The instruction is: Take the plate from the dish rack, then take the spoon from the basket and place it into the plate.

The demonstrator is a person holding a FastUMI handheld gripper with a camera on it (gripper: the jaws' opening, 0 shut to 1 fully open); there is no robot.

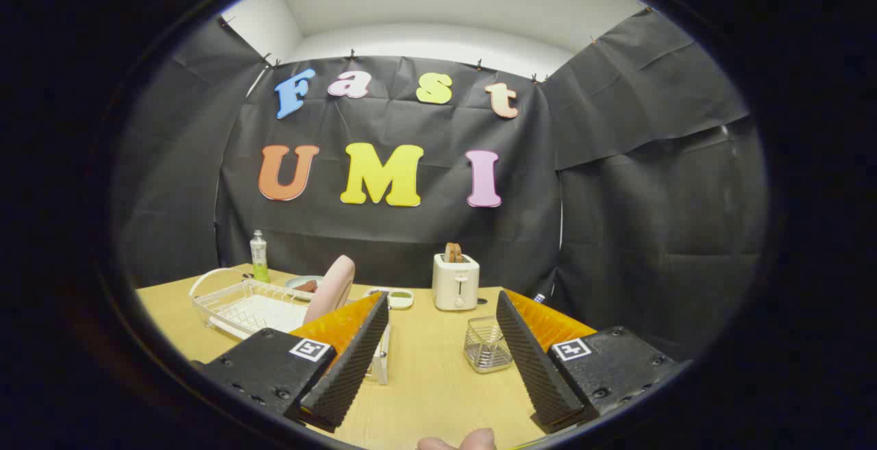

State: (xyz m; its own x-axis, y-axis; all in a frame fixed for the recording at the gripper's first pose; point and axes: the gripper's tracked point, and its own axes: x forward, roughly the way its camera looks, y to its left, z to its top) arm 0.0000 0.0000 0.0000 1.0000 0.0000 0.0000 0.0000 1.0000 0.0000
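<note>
The gripper (442, 361) is hovering above the light wooden table (425, 381) with its two fingers spread wide and nothing between them. Beyond the left finger a white wire dish rack (240, 306) is sitting on the table, and a pale pink round plate (331, 290) is standing on edge in it, leaning slightly at the rack's right end, close behind that finger's tip. Between the fingers and nearer the right one, a small clear basket with metal wire sides (487, 345) is resting on the table; whether the spoon is lying inside it cannot be told. Farther back a white toaster (455, 282) is standing with brown slices of bread (453, 253) poking out of its slots. Left of the toaster a small white dish (399, 296) is lying flat, and behind the rack a slim bottle with a green base (259, 256) is standing upright. A fingertip of the person's hand (459, 442) is showing just below the fingers
</note>
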